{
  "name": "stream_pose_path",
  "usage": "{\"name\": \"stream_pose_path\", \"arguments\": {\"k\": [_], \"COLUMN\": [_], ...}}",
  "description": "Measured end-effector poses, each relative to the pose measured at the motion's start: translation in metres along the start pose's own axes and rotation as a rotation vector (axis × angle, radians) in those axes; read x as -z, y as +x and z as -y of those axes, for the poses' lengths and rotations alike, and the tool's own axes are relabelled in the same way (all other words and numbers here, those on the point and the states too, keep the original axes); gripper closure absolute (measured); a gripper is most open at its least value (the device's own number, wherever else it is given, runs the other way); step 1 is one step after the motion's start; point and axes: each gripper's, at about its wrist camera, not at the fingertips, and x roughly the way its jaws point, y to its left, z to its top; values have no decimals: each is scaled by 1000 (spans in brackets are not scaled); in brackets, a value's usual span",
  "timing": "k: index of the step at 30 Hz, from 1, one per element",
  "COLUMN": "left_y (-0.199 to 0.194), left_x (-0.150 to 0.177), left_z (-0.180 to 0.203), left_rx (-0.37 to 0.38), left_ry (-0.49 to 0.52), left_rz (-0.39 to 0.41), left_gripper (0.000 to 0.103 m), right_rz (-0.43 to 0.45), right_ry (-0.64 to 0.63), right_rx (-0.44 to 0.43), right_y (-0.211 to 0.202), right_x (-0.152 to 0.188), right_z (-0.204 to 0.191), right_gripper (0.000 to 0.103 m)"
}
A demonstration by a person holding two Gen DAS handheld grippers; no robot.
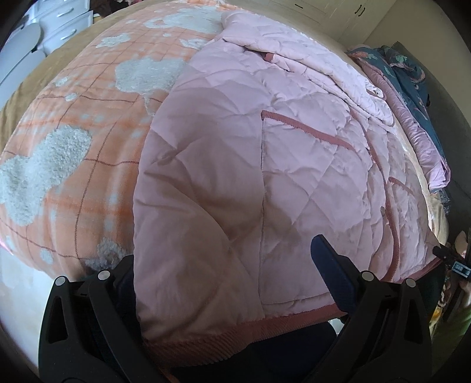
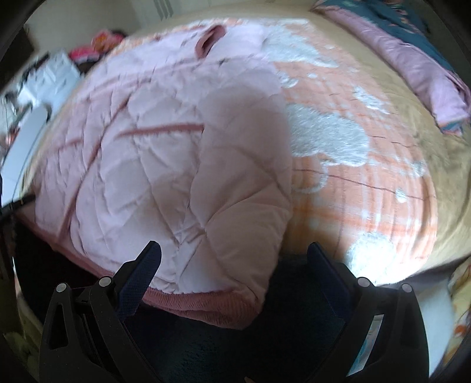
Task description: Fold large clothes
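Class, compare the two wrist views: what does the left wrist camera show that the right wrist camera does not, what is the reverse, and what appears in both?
Only the left wrist view shows white wardrobe doors with dark handles and the jacket's patch pocket edged in darker pink trim.

Only the right wrist view shows the jacket's darker pink collar opening and a red and pink heap beyond the bed.

Both show the pale pink quilted jacket on the peach checked blanket with fluffy white patches, the folded lilac and dark floral bedding, and open grippers, left and right.

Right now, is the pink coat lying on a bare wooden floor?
No, the pink coat lies spread on an orange blanket with fluffy white patches, on top of a bed.
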Motion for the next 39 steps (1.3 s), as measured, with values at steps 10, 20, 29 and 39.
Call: {"name": "stream_pose_path", "arguments": {"k": [10,20,29,39], "left_y": [-3,-5,-27,-66], "left_x": [2,6,-2,-43], "left_z": [-4,5,2,37], "left_rx": [16,-46,-7,7], "left_ry": [-9,61,94,175], "left_rz": [0,9,82,257], "left_gripper": [8,26,88,92], "right_rz": [-164,111,365,476], "right_ry": [-116,52,99,95], "right_rx": [-67,-316,-445,-506], "right_y": [27,-12,-51,-76], "right_x": [-12,-4,-32,-69], "right_z": [-6,16,21,24], "right_gripper": [16,79,82,82]}}
